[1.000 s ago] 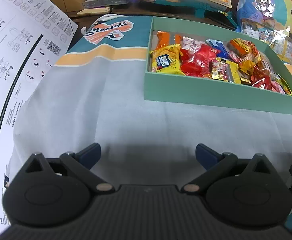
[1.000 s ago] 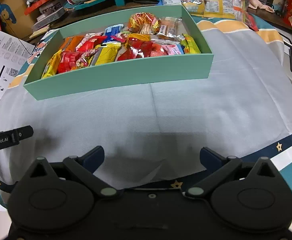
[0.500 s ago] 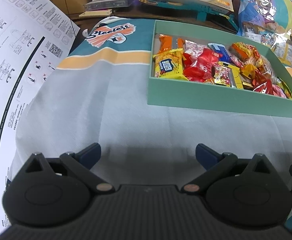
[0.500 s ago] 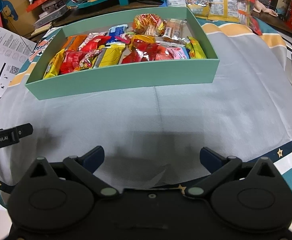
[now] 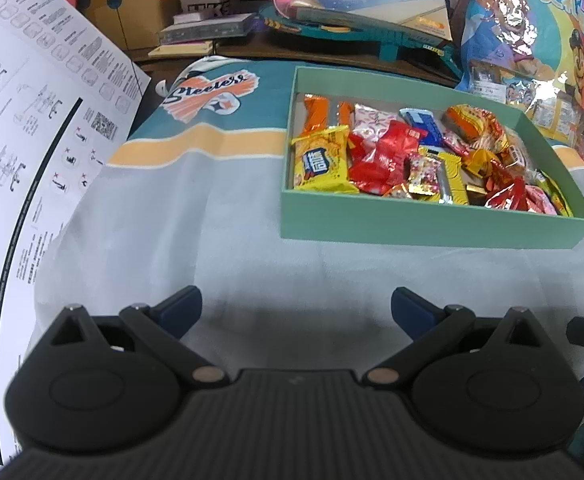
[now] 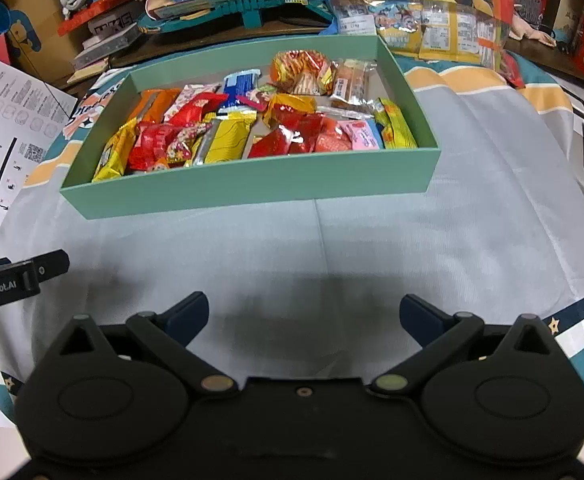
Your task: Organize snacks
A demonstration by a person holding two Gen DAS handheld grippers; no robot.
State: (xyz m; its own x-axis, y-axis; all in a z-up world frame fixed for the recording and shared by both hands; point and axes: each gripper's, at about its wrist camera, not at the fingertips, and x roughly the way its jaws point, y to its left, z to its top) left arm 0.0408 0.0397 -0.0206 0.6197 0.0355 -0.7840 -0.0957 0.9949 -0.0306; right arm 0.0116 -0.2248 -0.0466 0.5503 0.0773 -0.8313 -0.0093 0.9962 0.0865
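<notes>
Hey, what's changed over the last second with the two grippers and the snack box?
Both cameras tilted or moved a little: the green box sits lower in the left wrist view and slightly lower in the right, with more of the clutter behind showing. Nothing was picked up or let go. The left gripper and right gripper stayed open and empty over the cloth, and the snacks lie as before.

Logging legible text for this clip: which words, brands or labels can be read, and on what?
"GenRobot.AI": side of the left gripper.
"Steelers", roughly: logo on the tablecloth.
Yellow snack packet in the green box: characters too blurred.
Instruction sheet: print and QR code too small.
Big foil bag: characters unreadable.
</notes>
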